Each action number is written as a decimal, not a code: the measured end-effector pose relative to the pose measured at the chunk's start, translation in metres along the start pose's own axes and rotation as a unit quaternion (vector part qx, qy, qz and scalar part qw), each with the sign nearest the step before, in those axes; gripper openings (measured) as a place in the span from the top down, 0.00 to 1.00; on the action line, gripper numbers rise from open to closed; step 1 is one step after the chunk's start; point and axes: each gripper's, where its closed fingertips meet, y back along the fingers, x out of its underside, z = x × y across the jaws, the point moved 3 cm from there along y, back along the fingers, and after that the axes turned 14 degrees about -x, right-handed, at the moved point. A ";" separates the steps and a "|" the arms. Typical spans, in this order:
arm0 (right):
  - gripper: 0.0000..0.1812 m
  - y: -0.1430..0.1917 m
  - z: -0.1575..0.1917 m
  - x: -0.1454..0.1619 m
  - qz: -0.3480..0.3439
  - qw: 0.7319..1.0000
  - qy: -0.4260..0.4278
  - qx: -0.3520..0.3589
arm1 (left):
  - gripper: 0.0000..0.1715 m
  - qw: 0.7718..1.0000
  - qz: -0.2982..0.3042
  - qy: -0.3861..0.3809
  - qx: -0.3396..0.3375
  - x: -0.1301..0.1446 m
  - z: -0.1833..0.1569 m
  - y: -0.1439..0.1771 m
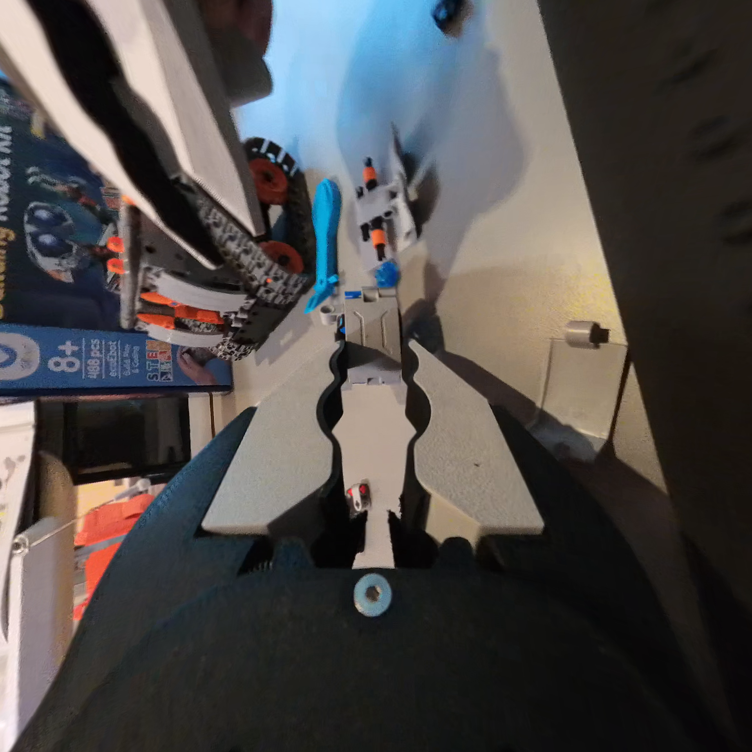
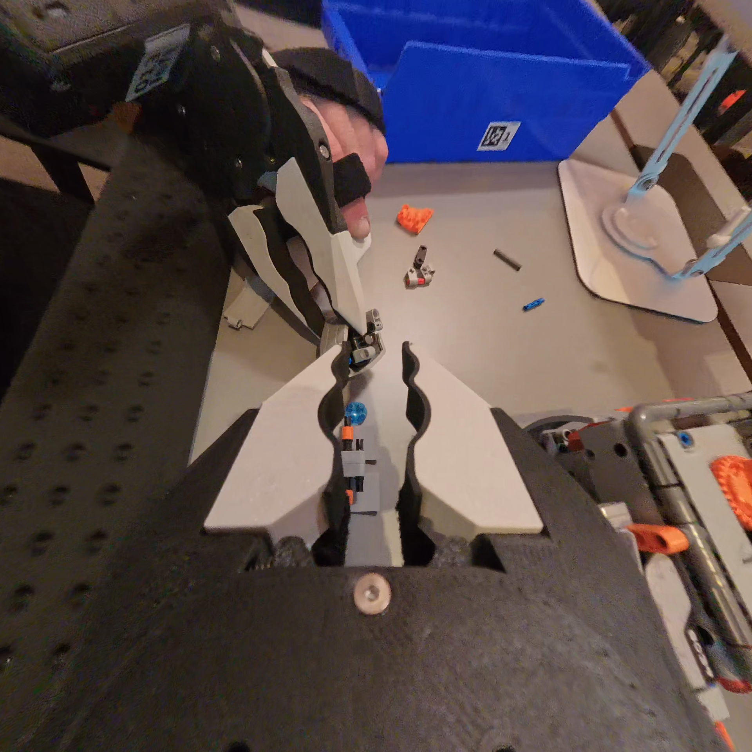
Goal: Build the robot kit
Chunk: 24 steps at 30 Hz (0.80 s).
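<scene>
Gripping grey brick assembly (image 1: 372, 346), left gripper (image 1: 372, 354) tilted

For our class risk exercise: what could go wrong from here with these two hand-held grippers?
1. The left hand-held gripper pinches the grey panel piece only at its fingertips; it may pivot or slip.
2. The open right hand-held gripper straddles the small grey assembly off-centre; closing could push it sideways.
</scene>
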 end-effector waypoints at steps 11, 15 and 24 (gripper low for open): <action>0.97 -0.022 0.004 0.012 0.051 0.998 -0.014 -0.020 | 0.81 0.999 -0.031 0.027 0.029 -0.002 -0.005 0.012; 1.00 -0.031 0.000 0.016 0.078 0.996 -0.039 -0.017 | 0.82 0.995 -0.041 0.075 0.044 -0.005 0.004 0.007; 1.00 -0.055 -0.004 0.018 0.175 0.981 -0.072 -0.031 | 0.72 0.979 -0.003 0.173 0.104 0.008 0.004 -0.011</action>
